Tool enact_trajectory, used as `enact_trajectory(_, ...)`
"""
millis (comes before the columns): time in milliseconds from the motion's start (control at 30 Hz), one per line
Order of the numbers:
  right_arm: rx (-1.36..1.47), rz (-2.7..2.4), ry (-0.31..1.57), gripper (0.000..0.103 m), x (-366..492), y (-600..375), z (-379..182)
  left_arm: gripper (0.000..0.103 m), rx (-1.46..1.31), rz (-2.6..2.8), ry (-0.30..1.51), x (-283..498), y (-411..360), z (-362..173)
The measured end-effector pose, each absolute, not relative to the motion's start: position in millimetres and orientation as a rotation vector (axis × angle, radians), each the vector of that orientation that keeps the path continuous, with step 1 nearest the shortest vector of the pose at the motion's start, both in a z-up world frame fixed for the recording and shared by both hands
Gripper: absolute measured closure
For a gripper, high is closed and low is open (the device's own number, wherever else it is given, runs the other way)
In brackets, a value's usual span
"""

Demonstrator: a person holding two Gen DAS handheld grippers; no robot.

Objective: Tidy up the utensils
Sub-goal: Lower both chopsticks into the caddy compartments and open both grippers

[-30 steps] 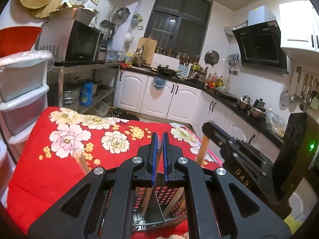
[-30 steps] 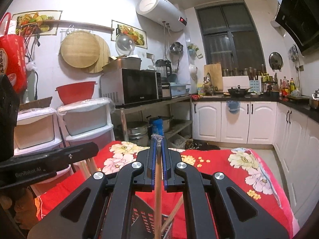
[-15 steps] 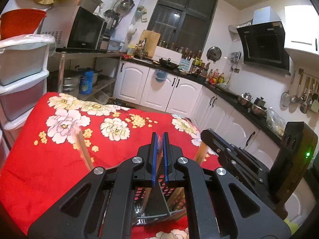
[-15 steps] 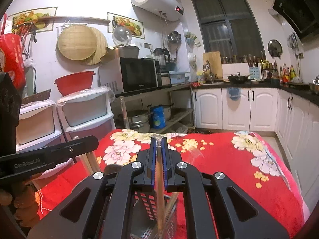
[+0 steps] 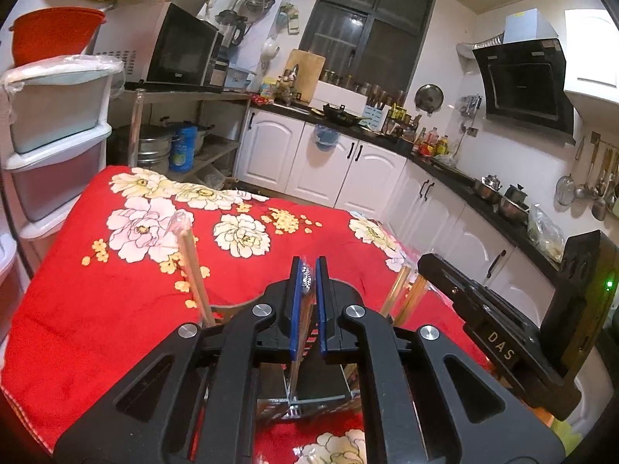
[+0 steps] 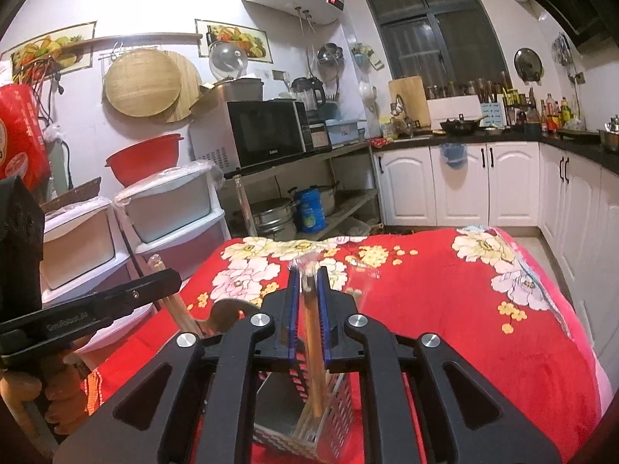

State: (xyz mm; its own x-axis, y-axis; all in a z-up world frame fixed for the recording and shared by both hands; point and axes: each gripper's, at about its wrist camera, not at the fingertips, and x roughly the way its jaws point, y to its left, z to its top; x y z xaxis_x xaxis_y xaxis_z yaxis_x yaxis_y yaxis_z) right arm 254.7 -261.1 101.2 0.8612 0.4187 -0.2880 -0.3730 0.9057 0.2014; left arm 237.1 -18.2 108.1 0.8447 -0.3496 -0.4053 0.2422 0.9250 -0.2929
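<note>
Two claws hang above a perforated metal utensil holder (image 6: 325,421) that stands on a surface covered with a red floral cloth (image 5: 96,294). The right claw (image 6: 308,309) has its jaws opening, a pair of wooden chopsticks in a clear plastic sleeve (image 6: 312,348) between the blue pads, the lower end reaching down into the holder's near compartment. The left claw (image 5: 308,305) is pinched nearly closed on a thin wrapped item whose crinkled plastic tip (image 5: 306,274) shows between its pads; what it is I cannot tell. More sleeved chopsticks (image 5: 193,266) lean out of the holder, tilted toward the left, and others (image 5: 402,290) lean right.
</note>
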Motion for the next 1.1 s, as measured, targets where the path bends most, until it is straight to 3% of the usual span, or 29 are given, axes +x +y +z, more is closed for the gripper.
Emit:
enact_trajectory(67,0.146,0.414,0.352,0.079,254.1,-262.8,99.6,0.102,-0.24,-0.311,0.476,236.5,-16.9,107.2)
enact_trajectory(200,0.152,0.412,0.385,0.076,251.3,-266.3,95.8,0.102,-0.255,-0.309,0.494,234.0,-12.5,104.4)
enact_trajectory(467,0.155,0.408,0.419,0.059,238.9,-271.7,93.6,0.095,-0.277,-0.307,0.527,227.7,-5.6,96.1)
enact_trajectory(567,0.147,0.405,0.424,0.057,233.5,-273.4,91.7,0.089,-0.283,-0.307,0.527,223.7,-2.7,95.5)
enact_trajectory(767,0.147,0.4,0.437,0.053,226.0,-276.5,89.0,0.087,-0.285,-0.311,0.521,215.1,0.9,95.8)
enact_trajectory(1033,0.138,0.4,0.442,0.05,218.2,-279.0,86.6,0.069,-0.287,-0.316,0.516,205.0,5.6,95.3)
enact_trajectory(1100,0.134,0.403,0.443,0.049,211.5,-280.4,84.2,0.06,-0.291,-0.318,0.516,200.6,8.2,94.7)
